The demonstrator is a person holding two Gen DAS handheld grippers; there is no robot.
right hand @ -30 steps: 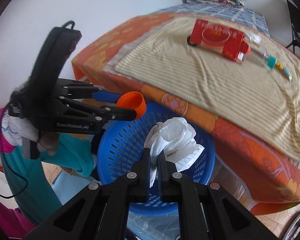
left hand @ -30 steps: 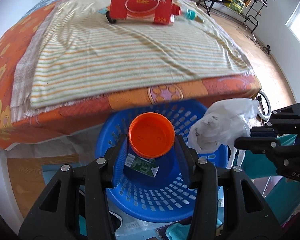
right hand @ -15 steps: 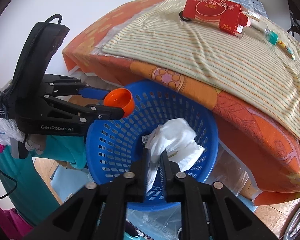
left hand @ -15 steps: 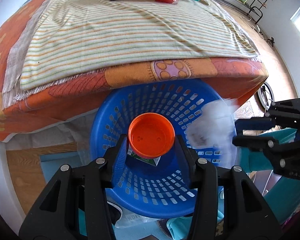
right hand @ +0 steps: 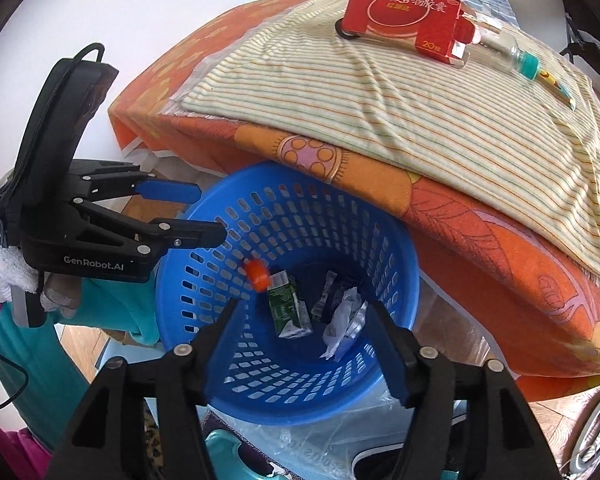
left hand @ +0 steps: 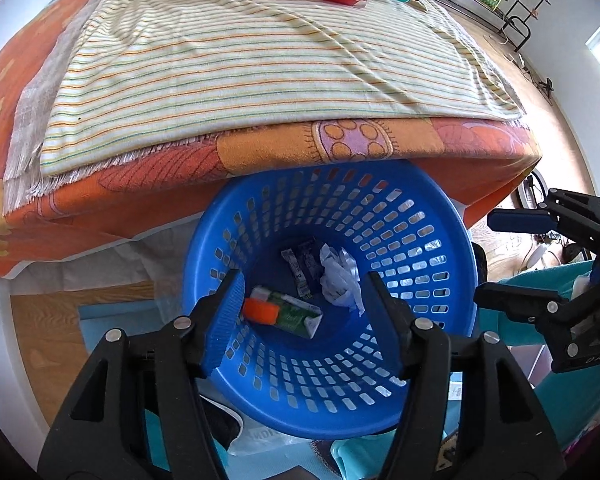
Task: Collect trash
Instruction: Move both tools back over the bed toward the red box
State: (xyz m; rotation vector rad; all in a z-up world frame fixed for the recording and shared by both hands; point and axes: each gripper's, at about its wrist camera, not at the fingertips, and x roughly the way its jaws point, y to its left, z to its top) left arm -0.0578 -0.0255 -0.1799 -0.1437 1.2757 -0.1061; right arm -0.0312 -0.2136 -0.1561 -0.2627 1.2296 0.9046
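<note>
Bed (left hand: 148, 208) beyond both grippers: orange patterned cover, soft, with a striped cream cloth (left hand: 236, 76) spread flat on top, frayed fringe at its near edge. Blue plastic basket (left hand: 428, 248) directly below the left gripper (left hand: 304, 292) and right gripper (right hand: 300, 312); round, perforated walls with slot holes, smooth rim, far rim tucked under the bed edge. Red cardboard box (right hand: 404, 20) far past the fingertips on the striped cloth, flat rectangular, end flap open; top cut off in the left view. Clear bottle with teal cap (right hand: 516, 56) just beyond the box, lying down, cap pointing away from it.

Left gripper jaws have just been opening, now wide, nothing pressed between them. Right gripper jaws have also just been opening, wide apart, empty. Blue ribbed pads on black arms.

Trash sits on the basket floor, seen between the open fingers: green-white carton (left hand: 296, 314) lying flat, long axis running across the left view; orange cup (left hand: 260, 311) on its side touching the carton's end, blurred in the right view; crumpled white plastic bag (left hand: 340, 276) beside the carton; small dark sachets (left hand: 304, 264) next to it, print unreadable. Person's teal sleeve (right hand: 112, 300) under the left gripper.
</note>
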